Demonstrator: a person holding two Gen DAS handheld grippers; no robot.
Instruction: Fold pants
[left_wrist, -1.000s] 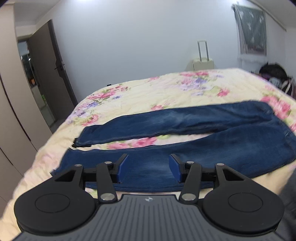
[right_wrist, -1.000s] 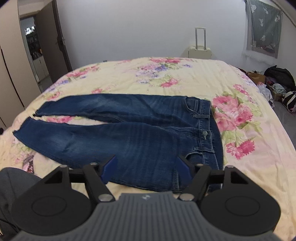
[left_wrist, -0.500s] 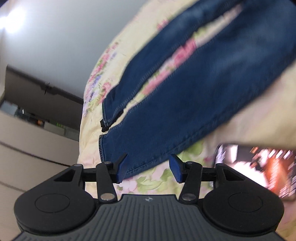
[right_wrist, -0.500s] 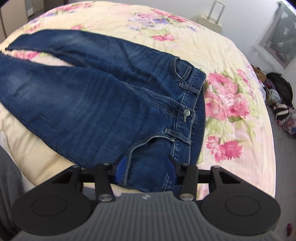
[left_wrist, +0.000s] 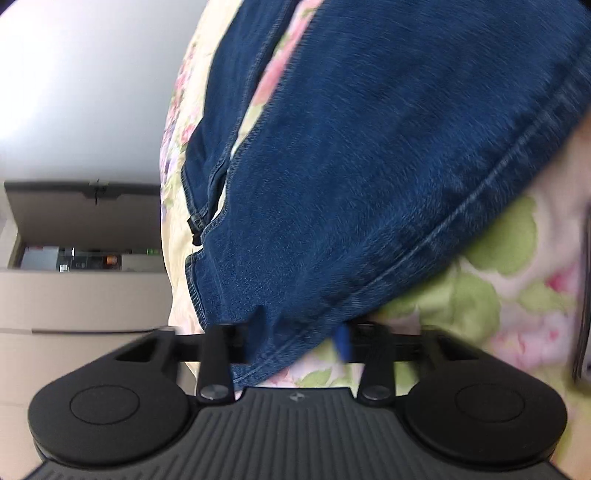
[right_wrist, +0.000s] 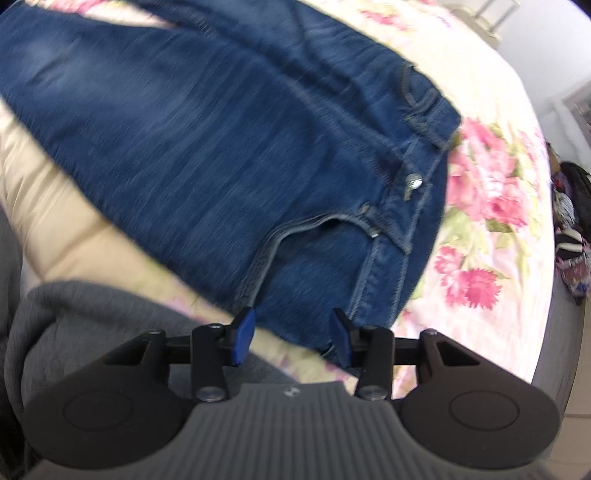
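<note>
Dark blue jeans (right_wrist: 207, 140) lie spread flat on a floral bedspread (right_wrist: 491, 206), waistband and button (right_wrist: 413, 181) to the right, legs running left. My right gripper (right_wrist: 291, 339) is open, its blue pads on either side of the near waist corner at the bed's edge. In the left wrist view the near leg's hem (left_wrist: 266, 295) lies between the fingers of my left gripper (left_wrist: 291, 343), which is open; the left pad is hidden by denim. The far leg (left_wrist: 236, 92) runs beyond.
The bedspread (left_wrist: 498, 280) fills the left view's lower right. A wardrobe and open doorway (left_wrist: 74, 240) stand past the bed's end. Grey clothing (right_wrist: 96, 317) is at the right view's lower left. Bags (right_wrist: 569, 229) lie on the floor at right.
Both grippers have dropped close to the jeans at the near bed edge. The left one rolled and reached the near leg hem; the right one reached the waist corner and narrowed a little.
</note>
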